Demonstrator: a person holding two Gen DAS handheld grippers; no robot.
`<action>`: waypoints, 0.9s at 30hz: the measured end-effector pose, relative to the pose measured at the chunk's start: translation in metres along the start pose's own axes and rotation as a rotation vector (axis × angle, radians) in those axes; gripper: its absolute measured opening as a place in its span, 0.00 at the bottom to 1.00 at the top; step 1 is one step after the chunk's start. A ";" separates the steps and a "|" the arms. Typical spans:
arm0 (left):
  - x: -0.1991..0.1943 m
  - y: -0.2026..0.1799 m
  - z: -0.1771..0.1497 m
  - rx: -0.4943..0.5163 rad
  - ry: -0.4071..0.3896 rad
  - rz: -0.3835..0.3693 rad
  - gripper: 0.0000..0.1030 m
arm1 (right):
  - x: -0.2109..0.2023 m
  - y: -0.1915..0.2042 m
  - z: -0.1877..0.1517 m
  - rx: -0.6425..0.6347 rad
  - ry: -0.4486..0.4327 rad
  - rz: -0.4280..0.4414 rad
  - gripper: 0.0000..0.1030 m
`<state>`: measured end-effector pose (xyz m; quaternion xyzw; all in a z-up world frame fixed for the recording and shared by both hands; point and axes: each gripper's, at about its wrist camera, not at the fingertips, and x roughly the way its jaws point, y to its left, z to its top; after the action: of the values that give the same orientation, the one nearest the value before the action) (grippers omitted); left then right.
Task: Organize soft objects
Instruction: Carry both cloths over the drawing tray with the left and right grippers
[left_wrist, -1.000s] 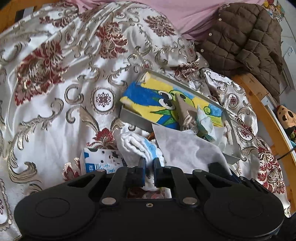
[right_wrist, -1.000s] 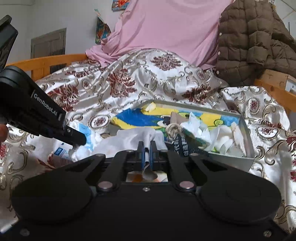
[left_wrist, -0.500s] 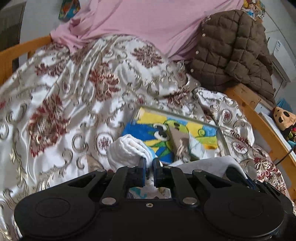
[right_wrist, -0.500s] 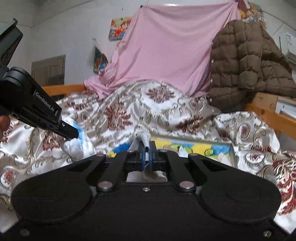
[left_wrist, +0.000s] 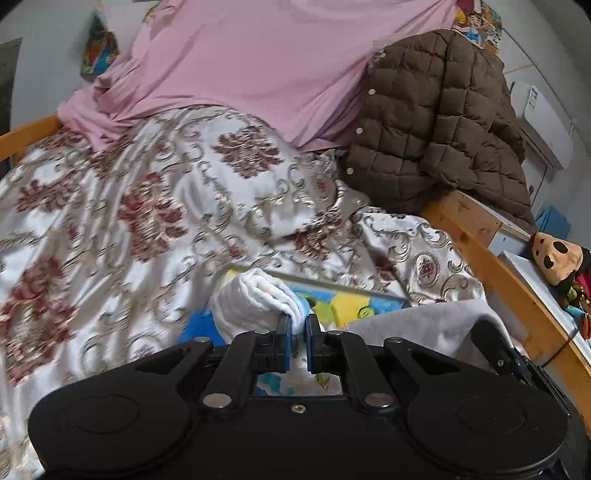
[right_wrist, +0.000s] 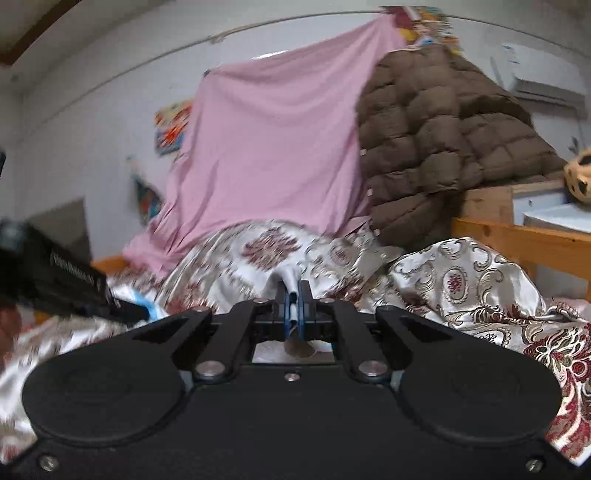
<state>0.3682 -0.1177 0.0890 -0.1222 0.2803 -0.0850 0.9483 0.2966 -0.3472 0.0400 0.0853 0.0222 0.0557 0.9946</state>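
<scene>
My left gripper (left_wrist: 297, 325) is shut on a bunched white and blue cloth (left_wrist: 255, 299) and holds it up above the grey box with the blue, yellow and green lining (left_wrist: 343, 304). My right gripper (right_wrist: 293, 295) is shut on an edge of a grey cloth (right_wrist: 288, 276); the same grey cloth (left_wrist: 417, 326) hangs at the right in the left wrist view, and the right gripper's body (left_wrist: 517, 362) shows beside it. The left gripper's finger (right_wrist: 129, 314) and its cloth show at the left of the right wrist view. Most of the box is hidden by the gripper.
The floral satin bedspread (left_wrist: 155, 206) covers the bed. A pink sheet (left_wrist: 266, 62) hangs behind. A brown quilted jacket (left_wrist: 436, 122) lies on the wooden bed rail (left_wrist: 491, 266). A spotted plush toy (left_wrist: 557, 262) sits at the far right.
Both grippers have risen and tilted up with their cloths. The box has dropped low in the left view and left the right view; more wall and pink sheet show.
</scene>
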 end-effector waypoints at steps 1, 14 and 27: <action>0.009 -0.008 0.002 0.010 -0.009 -0.007 0.07 | 0.004 -0.005 -0.001 0.009 -0.011 -0.009 0.00; 0.107 -0.056 0.009 0.016 -0.081 -0.062 0.07 | 0.058 -0.079 -0.042 0.265 0.041 -0.090 0.00; 0.162 -0.035 -0.042 0.048 0.083 0.048 0.08 | 0.117 -0.102 -0.082 0.372 0.292 -0.143 0.00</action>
<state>0.4761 -0.1963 -0.0179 -0.0888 0.3199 -0.0738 0.9404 0.4192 -0.4200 -0.0624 0.2564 0.1817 -0.0082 0.9493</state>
